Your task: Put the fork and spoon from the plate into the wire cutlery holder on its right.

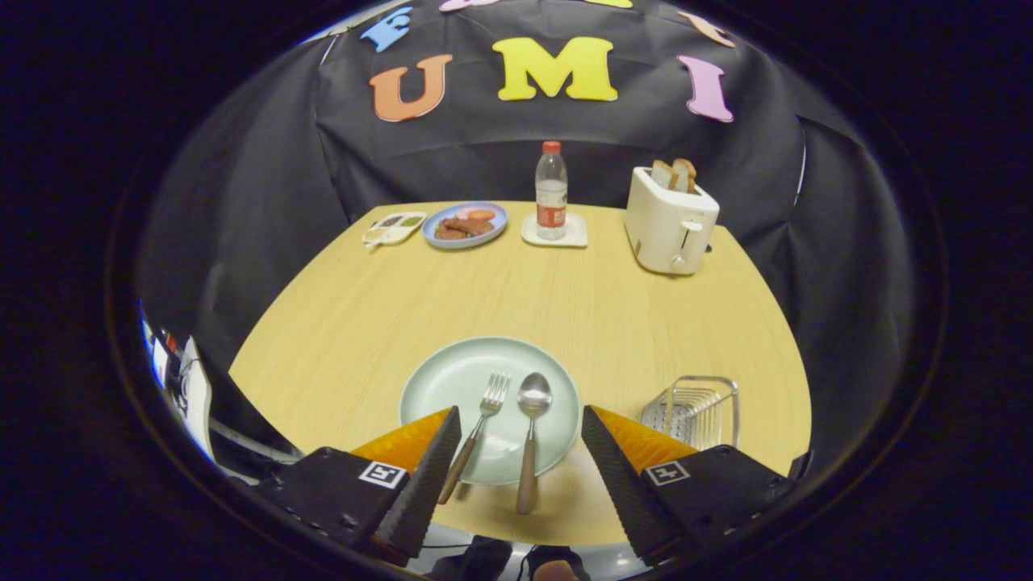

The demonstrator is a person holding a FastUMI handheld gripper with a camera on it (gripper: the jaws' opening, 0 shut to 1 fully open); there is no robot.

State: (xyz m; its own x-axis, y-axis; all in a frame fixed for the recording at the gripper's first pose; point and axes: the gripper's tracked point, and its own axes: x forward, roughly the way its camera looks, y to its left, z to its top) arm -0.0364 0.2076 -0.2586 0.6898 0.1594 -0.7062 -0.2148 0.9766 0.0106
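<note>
A pale green plate [452,379] lies on the wooden table near its front edge. On it rest a fork [481,420] and a spoon [531,420], side by side, heads pointing away from me, wooden handles hanging over the plate's near rim. The spoon is to the right of the fork. My gripper [520,424] hovers open above the near side of the plate, and both handles show in the gap between its fingers, untouched. The wire cutlery holder [694,407] stands to the right of the plate, just beyond the right finger, partly hidden by it.
At the back of the table [565,298] stand a white toaster [670,222] with bread slices, a water bottle [551,192] on a white coaster, a blue plate of food [466,224] and a small sauce tray [394,227]. Bare wood lies between them and the green plate.
</note>
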